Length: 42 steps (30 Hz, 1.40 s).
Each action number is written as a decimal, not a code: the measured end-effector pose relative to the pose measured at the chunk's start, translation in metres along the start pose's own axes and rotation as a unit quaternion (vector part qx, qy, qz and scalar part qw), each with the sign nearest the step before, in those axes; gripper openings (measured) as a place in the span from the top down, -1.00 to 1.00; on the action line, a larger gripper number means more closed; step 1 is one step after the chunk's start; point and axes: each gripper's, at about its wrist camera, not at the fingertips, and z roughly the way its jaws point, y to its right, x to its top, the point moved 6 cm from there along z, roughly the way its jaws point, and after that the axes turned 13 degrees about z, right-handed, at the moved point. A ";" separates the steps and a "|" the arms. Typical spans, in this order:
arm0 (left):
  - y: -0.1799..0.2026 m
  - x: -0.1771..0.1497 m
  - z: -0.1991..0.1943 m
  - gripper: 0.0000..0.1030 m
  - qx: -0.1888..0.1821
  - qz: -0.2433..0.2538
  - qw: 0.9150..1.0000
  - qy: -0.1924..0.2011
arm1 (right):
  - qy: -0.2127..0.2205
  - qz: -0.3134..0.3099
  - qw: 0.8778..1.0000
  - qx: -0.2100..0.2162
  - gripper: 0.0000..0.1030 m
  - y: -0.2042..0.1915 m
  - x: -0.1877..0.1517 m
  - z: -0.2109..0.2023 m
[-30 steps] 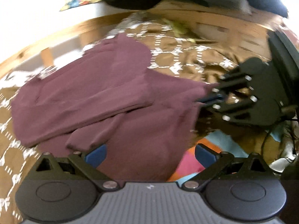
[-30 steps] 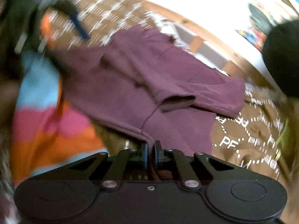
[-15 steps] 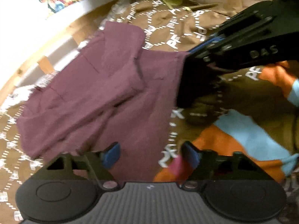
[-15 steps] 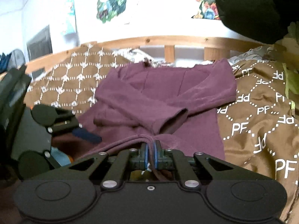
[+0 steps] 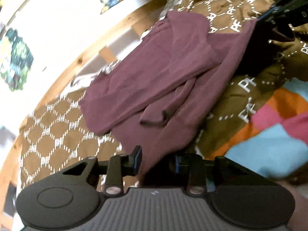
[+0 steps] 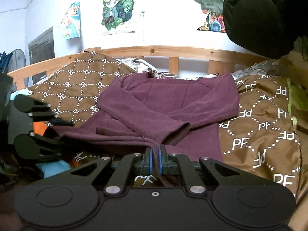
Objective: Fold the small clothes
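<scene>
One maroon top (image 6: 173, 104) flat on the brown patterned bedspread (image 6: 265, 127) ahead of both grippers, sleeves crossed — right gripper (image 6: 155, 160) pinching its hem, left gripper (image 5: 156, 160) closing around the opposite hem corner, cloth between the jaws.

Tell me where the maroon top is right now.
The maroon top lies sleeves-crossed on the brown PF blanket, centre of the right wrist view, below the wooden headboard.

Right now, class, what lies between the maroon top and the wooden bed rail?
In the right wrist view, a strip of pale patterned bedding lies between the maroon top and the wooden bed rail.
</scene>
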 end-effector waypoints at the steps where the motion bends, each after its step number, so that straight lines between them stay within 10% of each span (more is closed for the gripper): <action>1: -0.002 -0.003 0.000 0.33 0.001 -0.005 1.000 -0.002 | -0.003 0.002 1.000 0.001 0.89 0.001 -0.001 0.000; 12: -0.019 -0.008 -0.011 0.90 0.007 -0.037 0.999 0.020 | -0.052 -0.118 0.991 -0.048 0.51 -0.019 -0.040 0.017; 23: -0.067 0.026 -0.033 0.92 0.042 -0.076 0.993 0.079 | -0.051 -0.223 0.968 -0.104 -0.05 -0.042 -0.065 0.031; 28: -0.068 0.024 -0.037 0.92 0.036 -0.079 0.993 0.083 | -0.042 -0.215 0.964 -0.151 0.08 -0.028 -0.064 0.032; 33: -0.062 0.015 -0.047 0.92 0.032 -0.074 0.993 0.091 | -0.037 -0.226 0.960 -0.162 0.86 -0.029 -0.063 0.027; 42: -0.064 0.000 -0.091 0.93 0.029 -0.086 0.987 0.131 | 0.074 -0.199 0.956 -0.202 0.95 -0.039 -0.022 -0.029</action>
